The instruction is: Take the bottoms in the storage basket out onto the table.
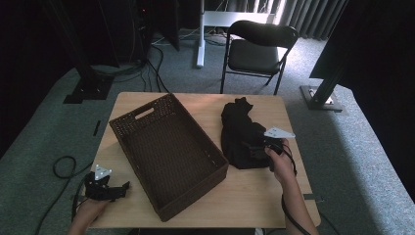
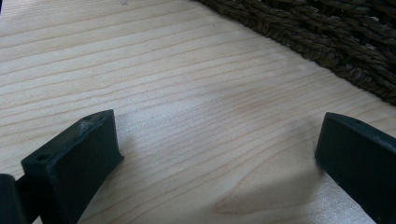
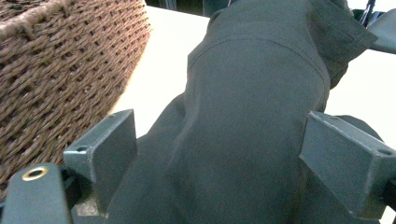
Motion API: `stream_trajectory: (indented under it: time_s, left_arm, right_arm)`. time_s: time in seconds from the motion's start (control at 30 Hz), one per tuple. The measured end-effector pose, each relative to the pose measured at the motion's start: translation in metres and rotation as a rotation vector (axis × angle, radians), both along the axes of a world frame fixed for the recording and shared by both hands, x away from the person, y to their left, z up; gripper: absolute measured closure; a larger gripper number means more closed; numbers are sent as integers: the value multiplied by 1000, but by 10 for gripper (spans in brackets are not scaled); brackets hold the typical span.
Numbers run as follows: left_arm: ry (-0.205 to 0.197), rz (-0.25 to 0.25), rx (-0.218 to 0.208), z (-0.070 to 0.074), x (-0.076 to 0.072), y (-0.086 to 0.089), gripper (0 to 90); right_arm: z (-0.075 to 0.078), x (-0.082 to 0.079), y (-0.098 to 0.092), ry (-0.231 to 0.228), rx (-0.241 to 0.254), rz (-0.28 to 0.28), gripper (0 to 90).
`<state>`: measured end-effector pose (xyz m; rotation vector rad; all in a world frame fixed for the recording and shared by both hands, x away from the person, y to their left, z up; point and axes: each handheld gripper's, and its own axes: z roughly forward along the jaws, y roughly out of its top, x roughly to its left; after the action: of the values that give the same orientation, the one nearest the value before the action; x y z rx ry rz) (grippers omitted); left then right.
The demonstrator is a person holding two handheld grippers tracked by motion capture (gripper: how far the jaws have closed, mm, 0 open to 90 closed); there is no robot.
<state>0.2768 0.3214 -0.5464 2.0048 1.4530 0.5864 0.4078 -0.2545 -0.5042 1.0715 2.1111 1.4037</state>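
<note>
In the high view we see a dark woven basket (image 1: 169, 154) at the centre of the table (image 1: 254, 193), lying empty, and a black garment (image 1: 241, 134) bunched right of centre. Our right tongs (image 1: 262, 147) sit at the garment's lower edge; our left tongs (image 1: 120, 190) rest at the lower left, near the basket's corner

In the left gripper view the left tongs (image 2: 212, 154) stand wide apart over bare wood, holding nothing, with basket weave (image 2: 336, 37) at the upper right

In the right gripper view the right tongs (image 3: 219, 154) are spread, a fold of the garment (image 3: 252, 102) lying between them but not clamped. This closeness the high view cannot settle. We judge that closing here may catch only a thin top layer, so the cloth could slip out or trail against the basket wall (image 3: 60, 70) at the left
</note>
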Motion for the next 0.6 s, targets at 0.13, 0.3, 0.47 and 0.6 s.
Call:
stream_trajectory:
  time_s: [0.13,0.3,0.47,0.6]
  left_arm:
    - [0,0,0,0,0,0,0]
    - [0,0,0,0,0,0,0]
    - [0,0,0,0,0,0,0]
    - [0,0,0,0,0,0,0]
  right_arm:
    - [0,-9,-5,-8,-1,1,111]
    - [1,-18,-11,-21,-6,4,110]
    - [0,-28,-19,-18,11,5,110]
    - [-3,-36,-23,-12,17,9,110]
